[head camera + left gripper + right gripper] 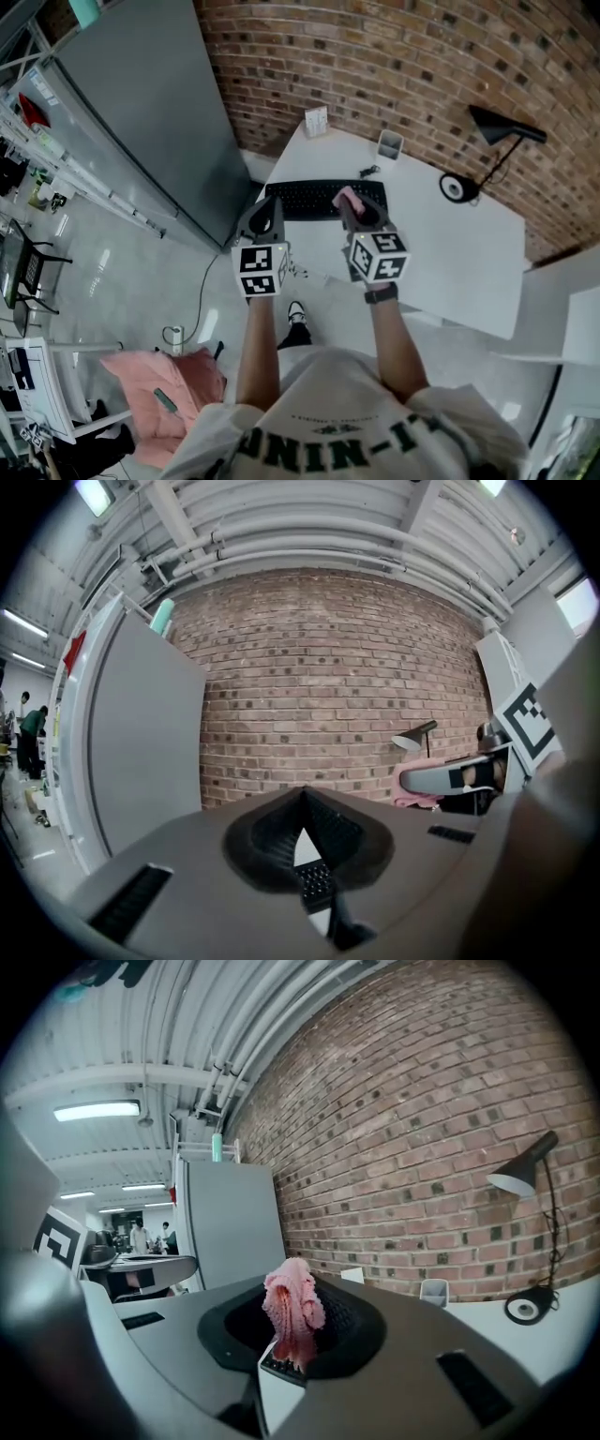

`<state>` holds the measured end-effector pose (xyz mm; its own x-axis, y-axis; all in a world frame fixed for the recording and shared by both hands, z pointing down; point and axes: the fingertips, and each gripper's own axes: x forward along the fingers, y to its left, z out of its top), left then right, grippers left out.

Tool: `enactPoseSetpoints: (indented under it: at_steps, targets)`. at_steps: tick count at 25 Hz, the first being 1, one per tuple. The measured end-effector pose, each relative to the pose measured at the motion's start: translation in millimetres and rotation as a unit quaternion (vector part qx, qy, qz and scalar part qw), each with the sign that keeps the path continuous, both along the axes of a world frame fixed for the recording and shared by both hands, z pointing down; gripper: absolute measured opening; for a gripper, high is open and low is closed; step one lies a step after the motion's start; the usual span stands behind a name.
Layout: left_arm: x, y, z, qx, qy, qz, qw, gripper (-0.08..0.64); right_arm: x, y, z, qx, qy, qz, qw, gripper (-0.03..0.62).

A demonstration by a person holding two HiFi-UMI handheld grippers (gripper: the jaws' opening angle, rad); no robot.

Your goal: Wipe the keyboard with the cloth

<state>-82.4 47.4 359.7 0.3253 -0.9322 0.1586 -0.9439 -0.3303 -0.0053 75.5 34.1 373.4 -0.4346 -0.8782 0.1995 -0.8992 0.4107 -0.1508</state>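
Your right hand-held gripper (352,206) pinches a crumpled pink cloth (293,1312) over the right half of the black keyboard (309,199), which lies by the white worktop's (450,244) near edge. Your left hand-held gripper (302,797) is closed and empty. Wiping looks barely started.

Cloth (292,1316) is pink, keyboard (305,200) black, desk (450,253) white

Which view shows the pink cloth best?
The right gripper view: the cloth sits centre, pinched in the right gripper. The head view shows a small pink patch at the keyboard; the left gripper view, a sliver at right.
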Motion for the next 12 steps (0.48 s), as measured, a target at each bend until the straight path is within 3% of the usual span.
enactPoseSetpoints:
  at_steps: [5, 12]
  targets:
    - [-29, -63, 9, -0.003, 0.003, 0.009, 1.0, 0.001, -31, -64, 16, -0.022, 0.004, -0.004, 1.0, 0.054]
    - [-47, -120, 42, -0.023, 0.001, 0.032, 0.9992, 0.002, -66, -110, 58, -0.076, 0.018, -0.025, 0.997, 0.054]
